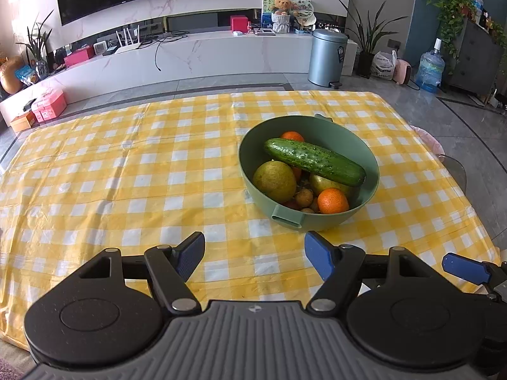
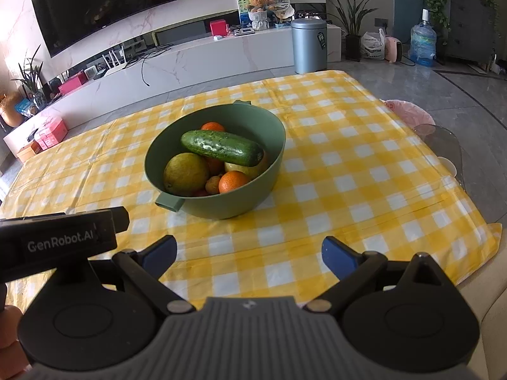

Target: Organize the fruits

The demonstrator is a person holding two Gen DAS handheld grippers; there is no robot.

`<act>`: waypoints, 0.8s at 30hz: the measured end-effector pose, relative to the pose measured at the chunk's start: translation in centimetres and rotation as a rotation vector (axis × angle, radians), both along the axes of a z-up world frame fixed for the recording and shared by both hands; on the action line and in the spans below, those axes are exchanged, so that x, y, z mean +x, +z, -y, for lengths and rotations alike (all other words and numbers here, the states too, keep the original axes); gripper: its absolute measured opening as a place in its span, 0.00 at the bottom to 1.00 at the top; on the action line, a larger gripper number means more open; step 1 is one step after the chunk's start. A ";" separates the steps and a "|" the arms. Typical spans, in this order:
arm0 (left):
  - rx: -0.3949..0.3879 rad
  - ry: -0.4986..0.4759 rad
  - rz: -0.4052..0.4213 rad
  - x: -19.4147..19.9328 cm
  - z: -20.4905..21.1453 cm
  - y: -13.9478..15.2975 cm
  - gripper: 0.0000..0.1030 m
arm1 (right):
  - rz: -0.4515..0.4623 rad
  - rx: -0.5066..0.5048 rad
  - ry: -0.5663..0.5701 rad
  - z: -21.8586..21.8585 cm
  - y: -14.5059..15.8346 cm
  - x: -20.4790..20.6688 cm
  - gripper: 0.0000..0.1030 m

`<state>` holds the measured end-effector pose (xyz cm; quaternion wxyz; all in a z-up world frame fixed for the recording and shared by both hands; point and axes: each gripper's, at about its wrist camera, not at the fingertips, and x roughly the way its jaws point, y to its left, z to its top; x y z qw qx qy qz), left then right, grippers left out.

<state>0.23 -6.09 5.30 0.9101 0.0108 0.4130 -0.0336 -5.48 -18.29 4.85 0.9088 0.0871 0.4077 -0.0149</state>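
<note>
Left wrist view: both grippers wide apart, empty, cucumber (image 1: 313, 161) atop fruit-filled green bowl (image 1: 329, 128) ahead.

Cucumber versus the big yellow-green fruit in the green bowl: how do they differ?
The dark green bumpy cucumber is long and lies on top of the pile; the round yellow-green fruit is smooth, paler, and sits lower against the green bowl wall. Both are inside the bowl, touching.
</note>
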 end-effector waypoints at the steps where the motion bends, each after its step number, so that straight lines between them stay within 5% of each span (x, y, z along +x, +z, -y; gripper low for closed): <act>1: 0.002 -0.001 0.001 0.0 0.1 0.0 0.82 | 0.000 -0.001 -0.002 0.0 0.0 0.0 0.91; 24: -0.019 -0.001 -0.024 0.3 0.5 -0.9 0.82 | 0.003 -0.025 -0.006 0.4 -0.7 -0.2 0.90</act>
